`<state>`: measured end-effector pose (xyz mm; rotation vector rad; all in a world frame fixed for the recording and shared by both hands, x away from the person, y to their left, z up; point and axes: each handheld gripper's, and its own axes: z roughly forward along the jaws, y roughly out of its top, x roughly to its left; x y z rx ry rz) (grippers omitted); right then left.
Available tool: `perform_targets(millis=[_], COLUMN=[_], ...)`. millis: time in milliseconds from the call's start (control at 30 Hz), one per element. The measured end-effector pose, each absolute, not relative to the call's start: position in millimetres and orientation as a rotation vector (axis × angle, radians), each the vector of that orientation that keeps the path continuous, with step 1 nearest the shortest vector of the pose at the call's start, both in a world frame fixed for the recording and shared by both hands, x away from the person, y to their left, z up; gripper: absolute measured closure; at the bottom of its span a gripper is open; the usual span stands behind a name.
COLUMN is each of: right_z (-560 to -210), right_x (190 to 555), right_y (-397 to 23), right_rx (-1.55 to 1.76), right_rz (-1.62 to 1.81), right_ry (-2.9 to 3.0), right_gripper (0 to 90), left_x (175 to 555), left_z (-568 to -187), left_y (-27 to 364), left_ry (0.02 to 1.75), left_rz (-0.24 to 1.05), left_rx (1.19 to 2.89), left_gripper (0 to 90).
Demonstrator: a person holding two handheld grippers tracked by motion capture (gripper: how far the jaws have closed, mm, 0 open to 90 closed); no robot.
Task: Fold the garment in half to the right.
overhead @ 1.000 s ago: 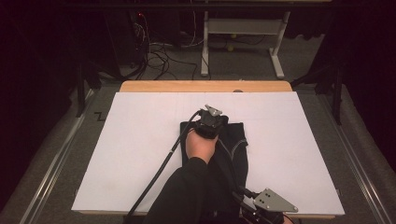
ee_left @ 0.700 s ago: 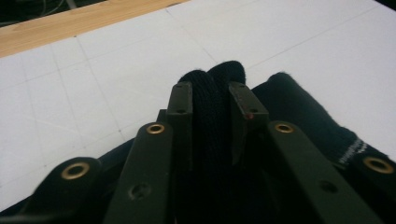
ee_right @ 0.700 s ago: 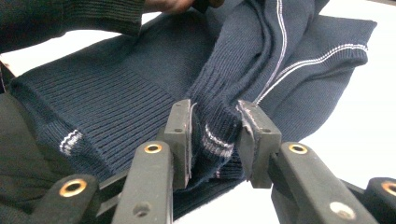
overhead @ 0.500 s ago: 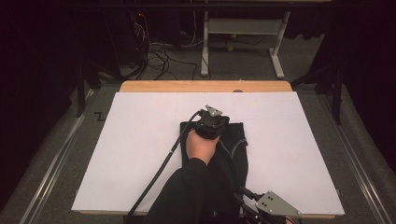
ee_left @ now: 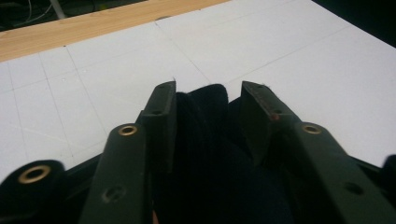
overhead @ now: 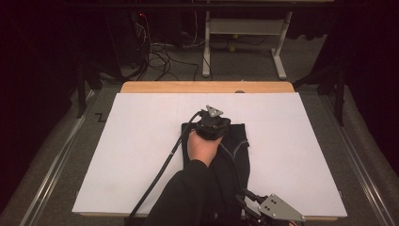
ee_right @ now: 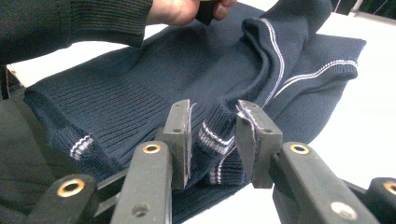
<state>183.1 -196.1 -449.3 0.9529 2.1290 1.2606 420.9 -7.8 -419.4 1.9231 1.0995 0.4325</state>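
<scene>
A dark navy sweater (overhead: 237, 150) with thin white stripes lies folded on the white table sheet (overhead: 141, 141). My left gripper (overhead: 214, 123) rests at the sweater's far edge, held by a hand in a dark sleeve. Its jaws have just been opening; in the left gripper view the left gripper (ee_left: 208, 91) stands open with dark fabric (ee_left: 205, 140) still bunched between the pads. At the table's near edge my right gripper (overhead: 248, 200) reaches the sweater's near end. In the right gripper view the right gripper (ee_right: 214, 112) is shut on a striped ribbed cuff (ee_right: 212, 135) of the sweater (ee_right: 187, 70).
The white sheet covers a wooden table whose far edge (overhead: 207, 87) shows bare. Beyond it are a desk frame (overhead: 244, 33) and cables (overhead: 155, 52) on the floor. Metal rails (overhead: 357, 155) run along both sides of the table.
</scene>
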Motion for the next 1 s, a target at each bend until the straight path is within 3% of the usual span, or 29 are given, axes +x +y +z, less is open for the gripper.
perform_targets(millis=[233, 433, 767, 1000], right_z=[-448.6, -446.3, -434.5, -428.1], right_x=[182.9, 182.2, 195.8, 224.5], right_y=[-196.6, -195.2, -180.8, -157.4], right_rx=[0.951, 0.935, 0.912, 0.884], right_rz=[1.264, 1.271, 1.272, 1.233], right_ry=[2.126, 2.117, 2.134, 2.165], right_gripper=[67.1, 66.9, 65.0, 64.8], left_x=[418.3, 411.4, 386.1, 362.7], left_z=[-416.4, -413.7, -414.8, -427.1], left_y=[-2.2, 17.0, 77.9, 125.9], left_ry=[1.086, 1.068, 1.018, 1.004], left_rz=[0.437, 0.438, 0.447, 0.472], left_rx=[1.908, 1.896, 1.858, 1.814], left_gripper=[49.0, 36.6, 13.8, 6.1])
